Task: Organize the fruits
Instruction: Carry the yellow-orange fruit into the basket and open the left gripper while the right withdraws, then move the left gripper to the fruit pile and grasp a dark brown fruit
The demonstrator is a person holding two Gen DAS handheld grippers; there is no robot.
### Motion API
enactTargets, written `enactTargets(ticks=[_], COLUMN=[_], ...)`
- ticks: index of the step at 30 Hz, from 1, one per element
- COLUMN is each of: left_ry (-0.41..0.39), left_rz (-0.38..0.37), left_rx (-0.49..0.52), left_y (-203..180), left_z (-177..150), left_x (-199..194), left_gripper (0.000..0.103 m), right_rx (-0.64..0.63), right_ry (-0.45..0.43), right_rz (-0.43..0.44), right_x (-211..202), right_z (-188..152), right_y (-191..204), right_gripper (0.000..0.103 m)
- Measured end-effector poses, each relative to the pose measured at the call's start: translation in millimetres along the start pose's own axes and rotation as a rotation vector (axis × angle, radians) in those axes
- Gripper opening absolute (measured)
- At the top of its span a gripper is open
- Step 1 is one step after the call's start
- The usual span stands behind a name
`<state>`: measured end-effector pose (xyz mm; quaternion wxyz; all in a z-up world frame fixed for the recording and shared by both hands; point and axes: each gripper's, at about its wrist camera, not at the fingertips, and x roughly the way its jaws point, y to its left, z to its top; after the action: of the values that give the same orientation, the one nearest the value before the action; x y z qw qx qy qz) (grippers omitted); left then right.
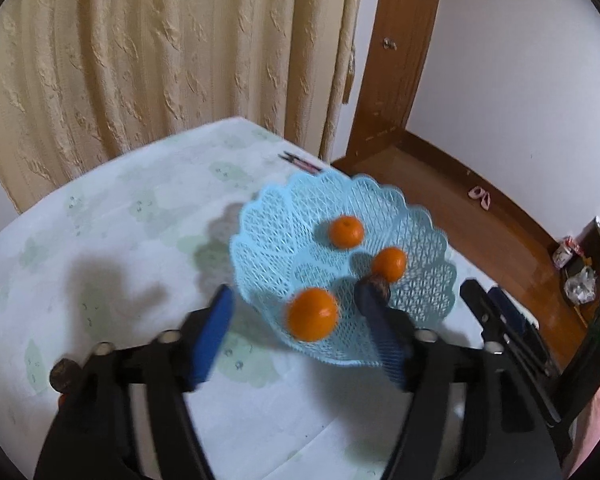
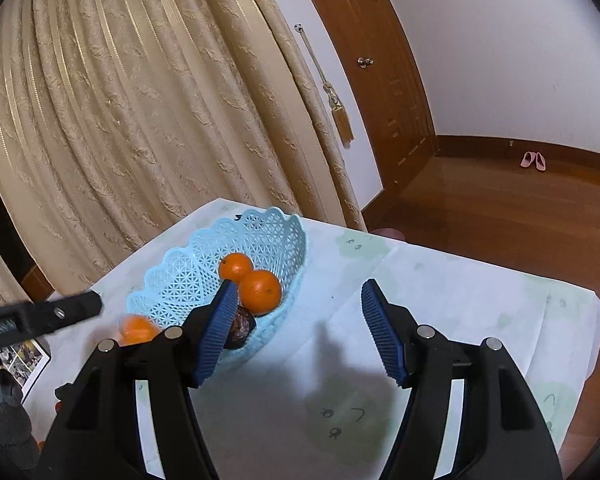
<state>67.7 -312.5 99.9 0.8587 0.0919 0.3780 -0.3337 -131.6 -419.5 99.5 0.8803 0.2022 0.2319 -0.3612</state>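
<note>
We see a light blue plastic lattice basket with a scalloped rim (image 1: 260, 216) (image 2: 172, 276) standing near the far corner of a table covered in a pale cloth with faint green cartoon prints (image 1: 112, 232) (image 2: 460, 300). Inside it lie two small round orange tangerines (image 1: 345, 231) (image 2: 236, 266) (image 1: 389, 264) (image 2: 260, 292), close together, and a dark brown wrinkled fruit (image 1: 378, 282) (image 2: 240, 330) beside the nearer one. A third orange tangerine (image 1: 312, 313) (image 2: 137, 329) is blurred; in the left wrist view it lies over the basket's near rim, while in the right wrist view it shows outside the wall, low by the cloth. We cannot tell whether it touches anything.

Our left gripper (image 1: 296, 330) is spread wide, its blue ribbed pads (image 1: 212, 336) either side of that blurred tangerine and clasping nothing. Our right gripper (image 2: 298, 332) is likewise released and empty, its left pad in front of the basket's near wall.

Behind the table hang cream textured curtains (image 1: 160, 52) (image 2: 140, 100). A brown wooden floor (image 1: 480, 232) (image 2: 500, 208) runs to a white wall, with a pair of pink slippers (image 1: 481, 197) (image 2: 533, 160).
</note>
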Motion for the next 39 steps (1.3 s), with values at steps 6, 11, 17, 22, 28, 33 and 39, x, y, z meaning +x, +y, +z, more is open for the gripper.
enactTargets(ticks=[6, 11, 17, 22, 28, 33, 39], left_ry=[-0.029, -0.034, -0.057, -0.072, -0.063, -0.013, 0.067], left_rz=[0.041, 0.104, 0.18, 0.215, 0.24, 0.246, 0.231], left_rx=[-0.049, -0.088, -0.143, -0.203, -0.293, -0.336, -0.366], left_y=[23, 51, 93, 130, 172, 193, 206], left_z=[2, -1, -9, -17, -35, -51, -66], left_x=[-18, -34, -62, -85, -99, -88, -58], left_gripper=[0.077, 0.081, 0.081, 0.081, 0.081, 0.081, 0.081], right_rx=[0.003, 0.013, 0.019, -0.002, -0.056, -0.107, -0.168], right_ry=[-0.005, -0.008, -0.006, 0.002, 0.026, 0.061, 0.103], right_rz=[-0.005, -0.012, -0.008, 0.016, 0.07, 0.116, 0.148], right_x=[-1, -7, -16, -24, -31, -34, -34], right_z=[0, -4, -8, -12, -16, -23, -37], right_y=[1, 0, 3, 20, 49, 74, 97], right_gripper=[0.07, 0.071, 0.071, 0.071, 0.072, 0.073, 0.073])
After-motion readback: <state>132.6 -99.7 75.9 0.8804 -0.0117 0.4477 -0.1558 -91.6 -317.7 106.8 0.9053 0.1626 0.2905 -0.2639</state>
